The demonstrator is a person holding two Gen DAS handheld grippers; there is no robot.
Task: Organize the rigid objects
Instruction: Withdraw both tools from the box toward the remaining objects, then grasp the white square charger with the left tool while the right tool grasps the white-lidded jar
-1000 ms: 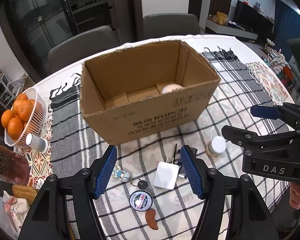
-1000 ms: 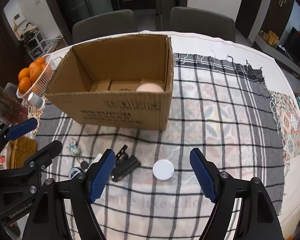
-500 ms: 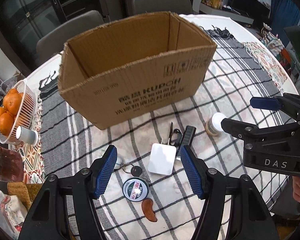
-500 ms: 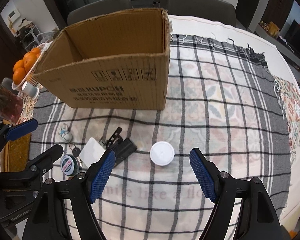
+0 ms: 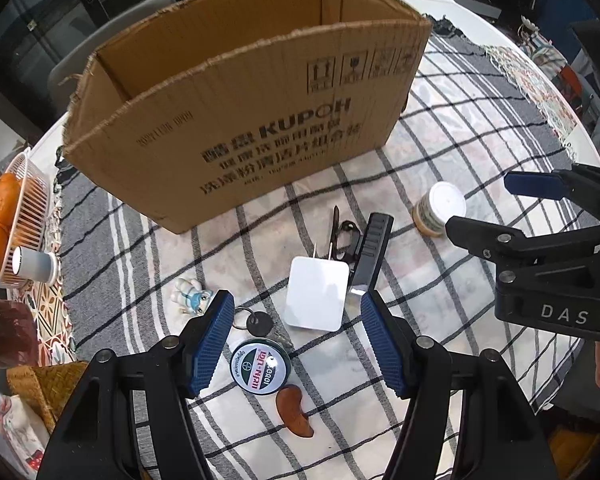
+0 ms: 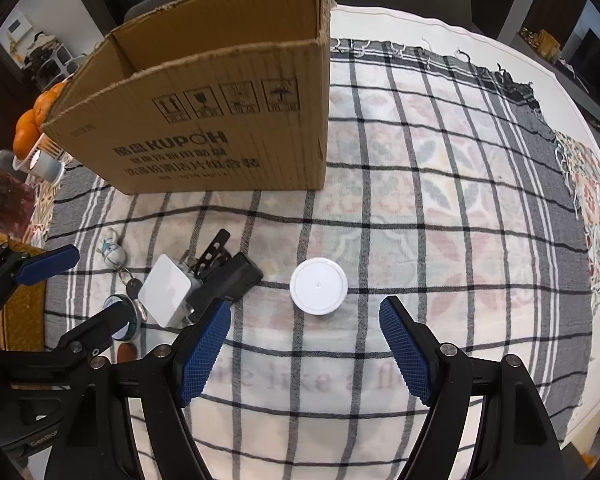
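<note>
Both grippers, left [image 5: 296,338] and right [image 6: 305,350], are open and empty; the charger [image 5: 317,300], jar [image 6: 318,286] and other items lie outside the box [image 5: 236,120].

The big box [image 5: 236,120] is brown cardboard, matt, with rough torn edges. The cloth [image 6: 440,184] is soft woven fabric with checks, and the white square block [image 5: 317,300] is smooth plastic. The round tin [image 5: 261,365] looks shiny, and the gripper fingers [image 5: 214,344] have bumpy blue pads.
</note>
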